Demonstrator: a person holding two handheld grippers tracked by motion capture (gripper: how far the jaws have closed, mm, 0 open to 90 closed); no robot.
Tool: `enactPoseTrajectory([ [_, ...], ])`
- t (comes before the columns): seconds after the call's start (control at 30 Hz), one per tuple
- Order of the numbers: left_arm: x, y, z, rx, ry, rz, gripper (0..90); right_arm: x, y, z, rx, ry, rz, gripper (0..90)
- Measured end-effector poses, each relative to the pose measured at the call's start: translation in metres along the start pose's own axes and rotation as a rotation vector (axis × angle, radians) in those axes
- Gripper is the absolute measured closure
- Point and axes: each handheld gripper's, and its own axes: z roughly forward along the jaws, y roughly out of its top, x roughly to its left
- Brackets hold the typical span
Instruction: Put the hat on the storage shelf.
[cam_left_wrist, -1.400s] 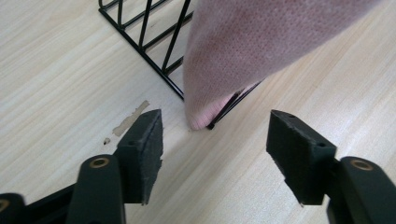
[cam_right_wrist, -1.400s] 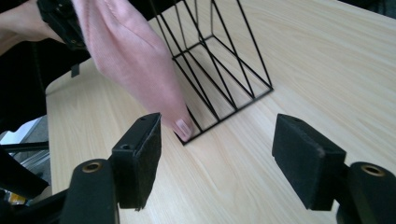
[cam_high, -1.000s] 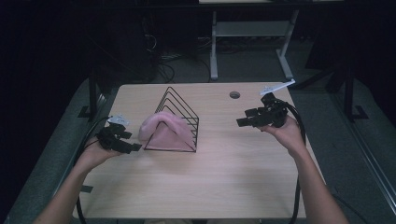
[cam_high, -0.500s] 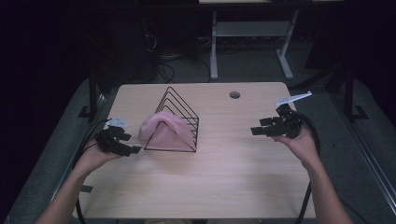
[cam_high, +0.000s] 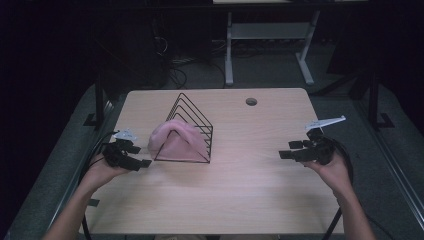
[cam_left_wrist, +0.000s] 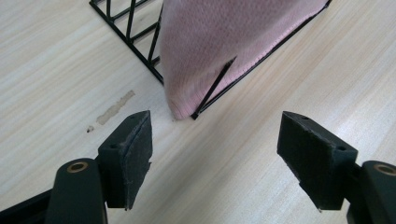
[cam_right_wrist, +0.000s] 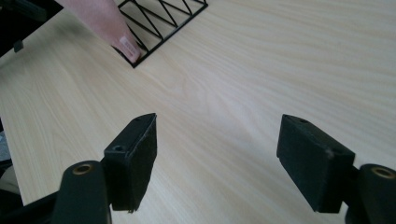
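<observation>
The pink cloth (cam_high: 176, 141), draped over the wire rack (cam_high: 192, 125) toward the surface's left edge, looks soft and light; pinch its hanging corner with your wide, empty left claw (cam_high: 134, 158).

Pink knitted cloth (cam_high: 176, 140) drapes a black wire rack (cam_high: 196, 125) on pale wood-grain table (cam_high: 250, 175).

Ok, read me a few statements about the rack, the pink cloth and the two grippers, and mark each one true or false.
1. The pink cloth is draped over the black wire rack. True.
2. The left gripper is clamped on the cloth. False: its jaws stand open beside it, holding nothing.
3. The right gripper hovers with open jaws over bare wood, well apart from the rack. True.
4. The rack lies flat on its side. False: it stands upright on the table.
</observation>
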Motion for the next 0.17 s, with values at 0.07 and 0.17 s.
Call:
enactPoseTrajectory([
  [0.07, -0.002, -0.002, 0.000, -0.006, 0.001, 0.002, 26.7, 0.002, -0.007, -0.001, 0.006, -0.006, 0.004, 27.9],
  [0.17, -0.007, -0.008, 0.000, -0.013, 0.008, -0.006, 26.7, 0.008, -0.023, -0.001, 0.017, -0.019, -0.009, 27.5],
])
